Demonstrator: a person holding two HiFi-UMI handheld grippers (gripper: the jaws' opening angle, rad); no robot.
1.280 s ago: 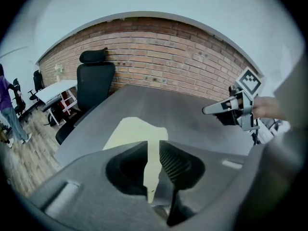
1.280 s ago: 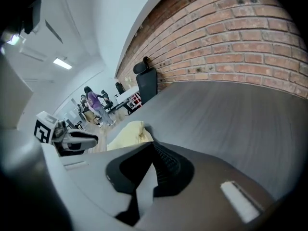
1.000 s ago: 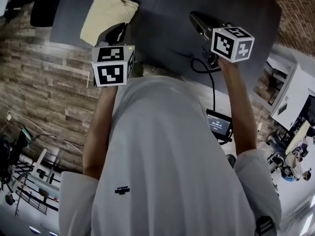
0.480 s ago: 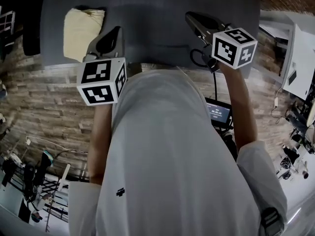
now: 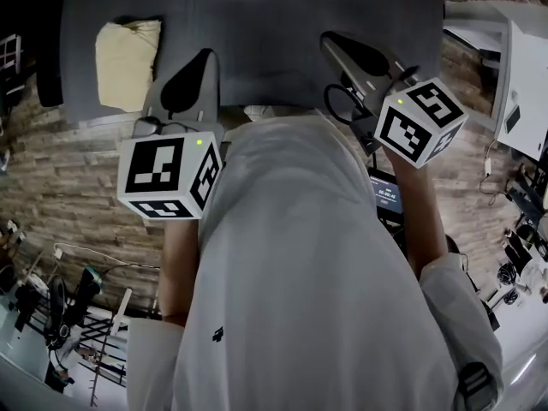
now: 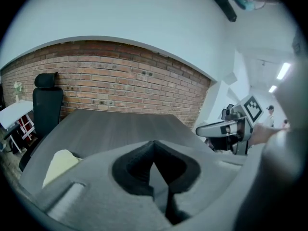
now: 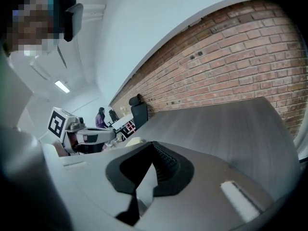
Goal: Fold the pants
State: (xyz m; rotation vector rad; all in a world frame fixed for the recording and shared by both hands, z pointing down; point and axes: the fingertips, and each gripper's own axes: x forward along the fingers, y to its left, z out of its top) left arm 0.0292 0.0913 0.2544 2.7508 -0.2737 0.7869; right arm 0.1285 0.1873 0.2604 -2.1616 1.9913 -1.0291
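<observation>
Lying as a compact bundle near the left end of the dark table point(image 5: 282, 32), the pale-yellow pants point(image 5: 127, 62) look already folded, while the left gripper point(image 6: 155, 150) and right gripper point(image 7: 153, 148) hover clenched on nothing, clear of them.

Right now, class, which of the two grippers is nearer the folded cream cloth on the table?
The left gripper: the folded cream cloth lies just beside it at the table's left, while the right gripper is far over on the other side.

Wide open table point(image 5: 282, 24), folded cream pants point(image 5: 127, 62) at its left edge
</observation>
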